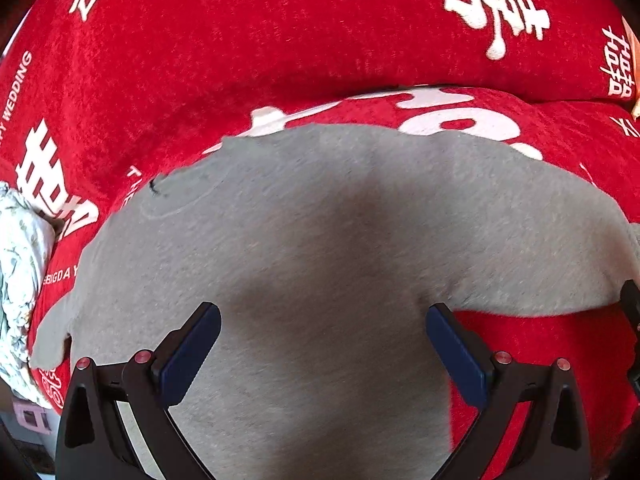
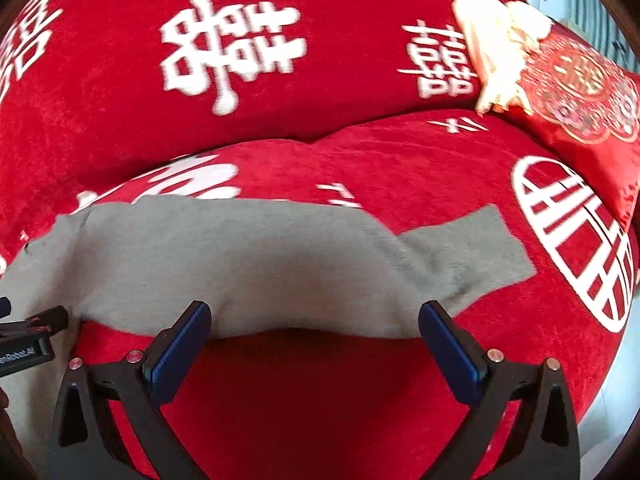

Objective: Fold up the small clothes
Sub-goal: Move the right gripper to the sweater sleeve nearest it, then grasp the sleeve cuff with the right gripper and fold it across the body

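Note:
A grey garment (image 1: pixel 320 232) lies spread flat on a red sofa seat (image 1: pixel 540 344) printed with white characters. My left gripper (image 1: pixel 323 322) hovers open over the garment's near part, nothing between its blue pads. In the right wrist view the same grey garment (image 2: pixel 248 264) stretches across the seat, one sleeve (image 2: pixel 472 248) reaching right. My right gripper (image 2: pixel 315 320) is open at the garment's near edge, holding nothing. The left gripper (image 2: pixel 28 340) shows at the left edge of that view.
The red sofa backrest (image 2: pixel 280 60) rises behind the seat. A red embroidered cushion (image 2: pixel 580 92) and a cream cloth (image 2: pixel 492 40) sit at the right end. A pale floral fabric (image 1: pixel 16 280) lies at the left end. The seat front edge (image 2: pixel 600 380) drops off to the right.

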Tool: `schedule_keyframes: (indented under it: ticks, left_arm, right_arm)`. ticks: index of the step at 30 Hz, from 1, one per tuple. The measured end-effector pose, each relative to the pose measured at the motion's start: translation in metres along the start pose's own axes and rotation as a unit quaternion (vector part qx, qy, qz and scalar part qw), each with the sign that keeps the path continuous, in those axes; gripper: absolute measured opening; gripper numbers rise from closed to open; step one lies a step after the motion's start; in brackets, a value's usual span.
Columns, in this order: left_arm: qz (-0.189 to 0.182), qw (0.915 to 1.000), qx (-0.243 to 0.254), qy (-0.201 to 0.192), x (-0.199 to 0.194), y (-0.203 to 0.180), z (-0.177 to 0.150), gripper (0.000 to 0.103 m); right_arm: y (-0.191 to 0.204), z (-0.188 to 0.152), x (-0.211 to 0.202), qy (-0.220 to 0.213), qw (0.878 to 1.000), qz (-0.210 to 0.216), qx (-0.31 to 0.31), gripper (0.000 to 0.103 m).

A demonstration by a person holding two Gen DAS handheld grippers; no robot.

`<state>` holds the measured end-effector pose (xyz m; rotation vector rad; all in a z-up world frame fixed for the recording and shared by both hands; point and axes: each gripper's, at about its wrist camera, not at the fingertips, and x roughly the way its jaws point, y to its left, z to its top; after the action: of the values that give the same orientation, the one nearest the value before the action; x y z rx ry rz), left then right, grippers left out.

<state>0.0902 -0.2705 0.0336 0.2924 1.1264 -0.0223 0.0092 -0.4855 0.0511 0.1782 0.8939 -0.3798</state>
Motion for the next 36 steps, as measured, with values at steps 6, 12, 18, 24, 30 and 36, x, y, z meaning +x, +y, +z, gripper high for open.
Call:
schedule_keyframes:
  ticks: [6, 12, 18, 24, 30, 36]
  left_arm:
    - [-0.002, 0.9999, 0.015, -0.003, -0.001, -0.019, 0.015, 0.103]
    - [-0.002, 0.9998, 0.018, -0.006, -0.001, -0.027, 0.025, 0.103]
    - [-0.013, 0.9999, -0.001, -0.001, 0.005, -0.020, 0.024, 0.103]
    - [-0.017, 0.9994, -0.029, 0.005, 0.008, 0.000, 0.023, 0.103]
    - [-0.022, 0.9983, -0.051, 0.015, 0.015, 0.022, 0.009, 0.103]
    - [-0.023, 0.9973, -0.067, 0.017, 0.016, 0.046, -0.005, 0.103]
  right_arm:
    - [-0.056, 0.004, 0.007, 0.005, 0.998, -0.029, 0.049, 0.103]
    - [-0.112, 0.006, 0.022, 0.019, 0.991, 0.006, 0.136, 0.103]
    - [-0.122, 0.027, 0.037, -0.033, 0.983, 0.056, 0.173, 0.103]
    - [-0.137, 0.040, 0.056, -0.046, 0.966, 0.133, 0.219, 0.091]
    - [-0.136, 0.030, 0.087, 0.046, 0.967, 0.143, 0.205, 0.005]
    - [-0.155, 0.029, 0.050, -0.014, 0.961, 0.149, 0.231, 0.005]
